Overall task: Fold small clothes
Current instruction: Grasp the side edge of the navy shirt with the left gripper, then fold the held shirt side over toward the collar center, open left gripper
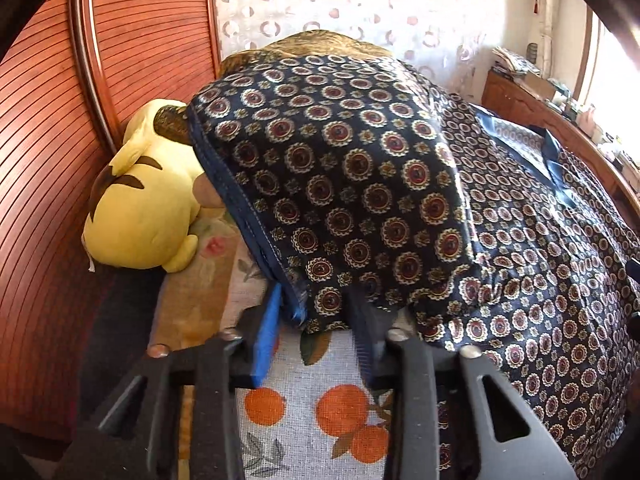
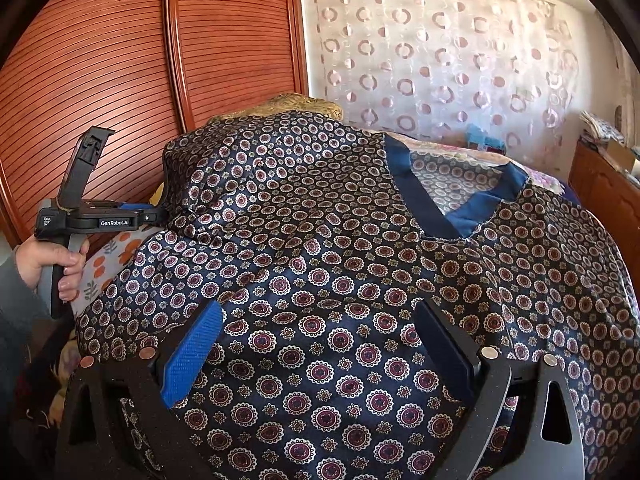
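A dark navy top with a medallion print (image 2: 320,264) and a blue V-neck collar (image 2: 440,208) lies spread on the bed. My left gripper (image 1: 316,312) is shut on its sleeve hem (image 1: 288,300) and holds the sleeve (image 1: 340,168) lifted and draped toward the body of the top. The left gripper also shows in the right wrist view (image 2: 156,216), at the left edge of the top. My right gripper (image 2: 320,320) is open, its fingers (image 2: 192,352) spread just above the lower body of the top, holding nothing.
A yellow plush toy (image 1: 144,200) lies at the left by the slatted wooden wardrobe (image 1: 60,120). The bed sheet with an orange fruit print (image 1: 304,408) shows under the top. A patterned curtain (image 2: 440,60) hangs behind, and a wooden dresser (image 2: 600,184) stands at right.
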